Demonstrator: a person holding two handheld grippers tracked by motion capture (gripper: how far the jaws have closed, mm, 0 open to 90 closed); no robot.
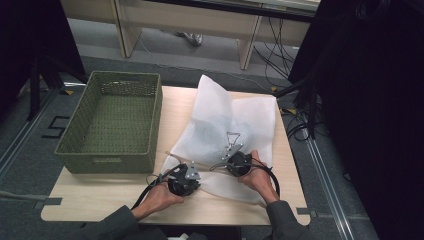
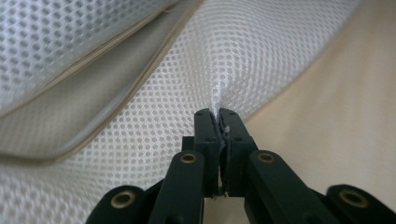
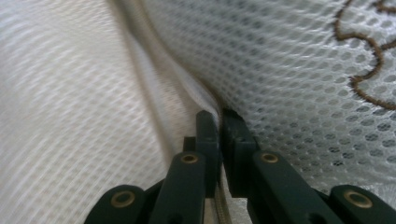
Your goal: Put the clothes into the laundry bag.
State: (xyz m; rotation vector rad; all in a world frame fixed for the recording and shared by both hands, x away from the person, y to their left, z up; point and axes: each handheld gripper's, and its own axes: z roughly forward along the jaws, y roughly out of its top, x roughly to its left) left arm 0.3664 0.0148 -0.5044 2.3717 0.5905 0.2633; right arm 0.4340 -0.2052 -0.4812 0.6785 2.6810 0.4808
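**Mia:** High view first. Why is the white mesh cloth spread out on the wooden table?

**Ben:** I think it lies open so the person can get at its near edge. It covers the right part of the table, next to the green basket. The far corner sticks up a bit.

**Mia:** Why are both grippers down low at the front?

**Ben:** Each one takes a bit of that near edge. With two holds apart, I think the cloth can be lifted or folded without sagging.

**Mia:** What does the left gripper do?

**Ben:** Its jaws are pressed tight together. A little pinch of mesh sticks up between them, and the cloth puckers right there.

**Mia:** And the right gripper?

**Ben:** Its jaws are squeezed together too. They bite on a fold with a thick seam, close to some brown stitching.

**Mia:** Is anything in the basket?

**Ben:** I see nothing inside. It sits to the left of the cloth.
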